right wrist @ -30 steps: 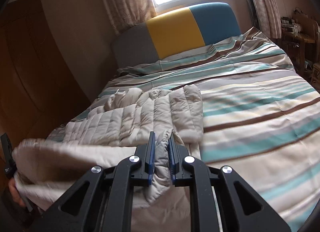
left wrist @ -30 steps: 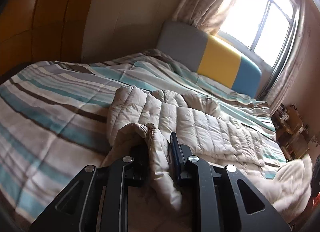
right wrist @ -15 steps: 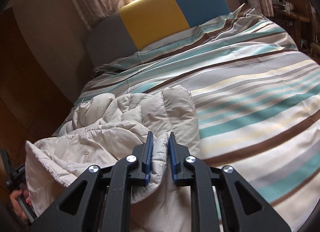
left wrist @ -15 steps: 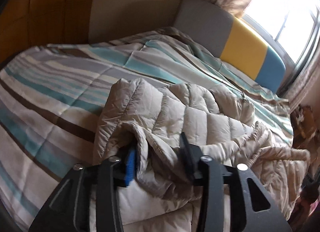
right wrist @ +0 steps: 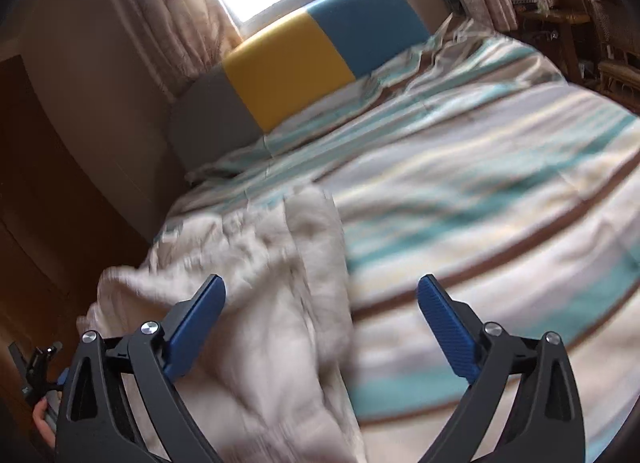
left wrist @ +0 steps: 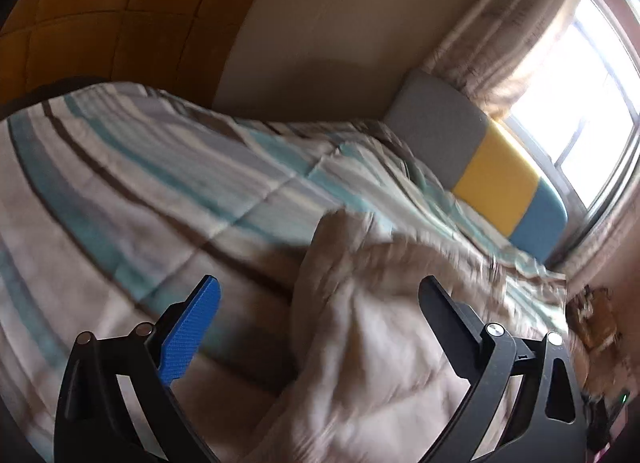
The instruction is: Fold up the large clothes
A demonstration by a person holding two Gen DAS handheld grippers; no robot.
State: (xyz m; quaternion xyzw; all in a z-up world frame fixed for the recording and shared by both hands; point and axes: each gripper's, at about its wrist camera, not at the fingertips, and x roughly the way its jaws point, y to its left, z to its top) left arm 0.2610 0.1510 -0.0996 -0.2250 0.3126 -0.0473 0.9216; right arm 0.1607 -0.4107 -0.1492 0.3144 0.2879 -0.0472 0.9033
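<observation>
Both claws now off jacket (right wrist: 280, 303), striped bedspread (right wrist: 480, 183).

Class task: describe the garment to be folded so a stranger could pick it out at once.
Start at the bed with the grey, yellow and blue headboard. On its striped duvet, toward the wall side, lies the beige quilted jacket: plain and puffy, unlike the striped bedding.

You see a bed (right wrist: 500, 191) covered by a quilt striped in teal, grey, cream and brown. Its headboard (right wrist: 296, 59), panelled grey, yellow and blue, stands below a bright window (left wrist: 576, 103) flanked by patterned curtains (right wrist: 176, 11). A beige wall (left wrist: 340, 35) meets brown wood panelling (left wrist: 100, 23). Cluttered wooden furniture (right wrist: 560, 19) occupies the far corner.
</observation>
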